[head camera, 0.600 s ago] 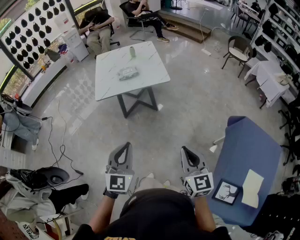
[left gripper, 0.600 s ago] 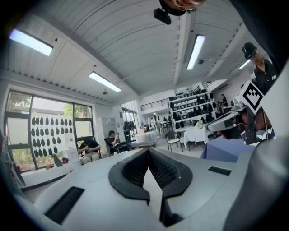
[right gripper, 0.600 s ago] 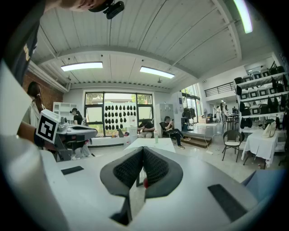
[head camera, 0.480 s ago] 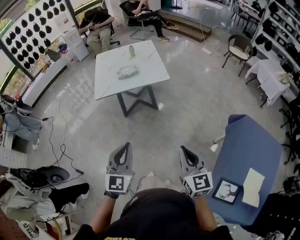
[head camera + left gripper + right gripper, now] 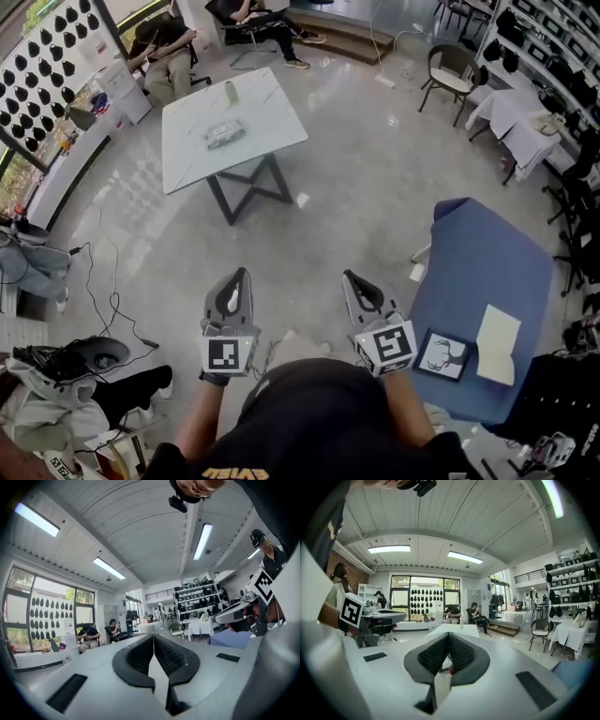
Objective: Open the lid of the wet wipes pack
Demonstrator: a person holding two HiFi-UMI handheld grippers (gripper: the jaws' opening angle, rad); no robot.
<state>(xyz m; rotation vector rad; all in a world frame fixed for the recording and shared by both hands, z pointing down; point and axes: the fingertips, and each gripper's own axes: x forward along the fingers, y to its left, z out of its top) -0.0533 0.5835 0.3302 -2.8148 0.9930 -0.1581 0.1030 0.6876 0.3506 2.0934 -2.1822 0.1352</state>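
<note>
Well ahead, the wet wipes pack (image 5: 225, 134) lies on the white surface (image 5: 272, 122), well apart from both grippers. It sits at 12 o'clock from the left gripper (image 5: 240, 275) and 11 o'clock from the right gripper (image 5: 348, 277). Both are clenched on nothing. Only the head view shows the pack; the right gripper view shows a bottle (image 5: 461, 622) on that surface beyond its jaws.

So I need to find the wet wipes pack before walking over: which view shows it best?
The head view: the wet wipes pack lies in plain sight on the white table. The right gripper view shows that table edge-on, with the pack not discernible. The left gripper view does not show it.
</note>
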